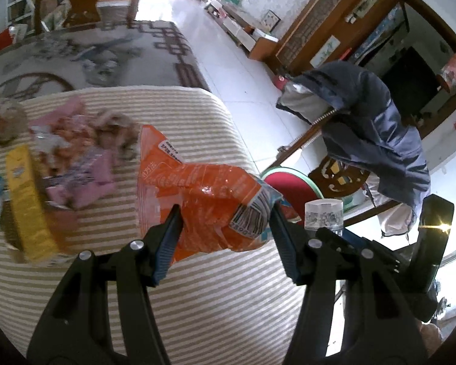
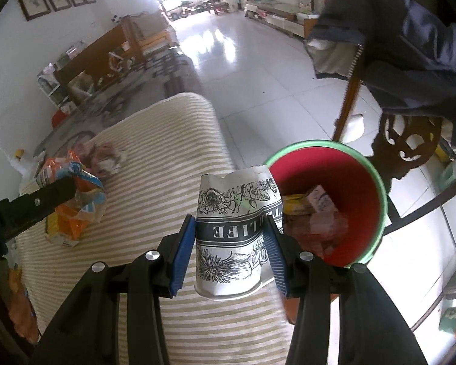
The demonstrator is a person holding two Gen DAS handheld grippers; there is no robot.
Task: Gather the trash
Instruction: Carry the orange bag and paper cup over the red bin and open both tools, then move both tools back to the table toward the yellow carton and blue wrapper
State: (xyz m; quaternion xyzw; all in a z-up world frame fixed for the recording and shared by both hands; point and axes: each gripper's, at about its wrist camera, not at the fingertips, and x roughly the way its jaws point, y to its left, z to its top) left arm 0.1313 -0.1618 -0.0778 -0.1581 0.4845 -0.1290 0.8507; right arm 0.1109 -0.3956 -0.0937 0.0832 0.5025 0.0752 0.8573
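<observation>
The left gripper (image 1: 225, 213) had its fingers (image 1: 170, 231) clamped on an orange wrapper (image 1: 203, 188), held above the striped counter (image 1: 197, 304). The right gripper (image 2: 229, 231) gripped a crumpled paper cup (image 2: 234, 237) (upside down, flower print) over the counter's edge, just beside a red bin (image 2: 358, 188) with a green rim and trash already inside. More litter (image 1: 70, 158) lay on the counter's far side.
</observation>
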